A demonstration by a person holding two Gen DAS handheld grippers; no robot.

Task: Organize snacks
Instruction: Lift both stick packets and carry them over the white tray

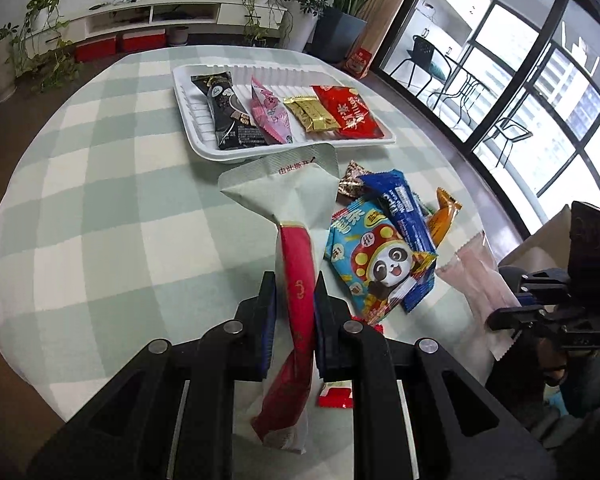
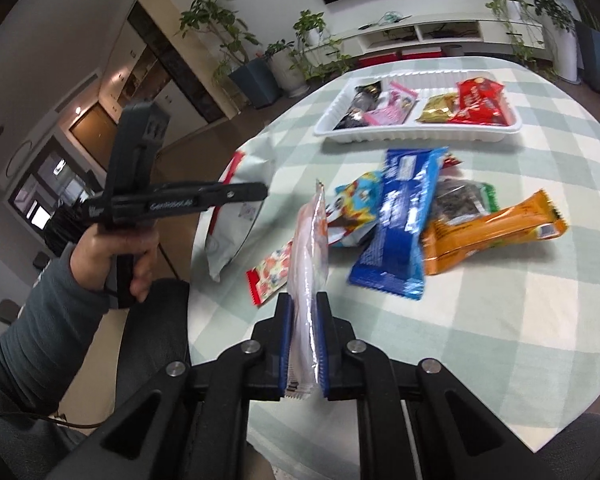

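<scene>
The left gripper (image 1: 294,304) is clamped on a pale green and red packet (image 1: 296,240), and the right gripper (image 2: 304,316) on a clear pinkish packet (image 2: 310,248), both above the table's near edge. Carry each level to the white plastic tray (image 1: 192,136) at the far edge, and lay them in the free space beside the packets there.

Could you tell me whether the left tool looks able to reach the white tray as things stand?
Probably yes: the checked cloth between the left tool and the white tray lies bare, though the tool is shut on a pale green packet.

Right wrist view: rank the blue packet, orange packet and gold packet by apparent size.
1. Blue packet, largest.
2. Orange packet, close behind; the two lie at similar range, so the call is narrow.
3. Gold packet, smallest, but it sits farther off in the white tray.
</scene>
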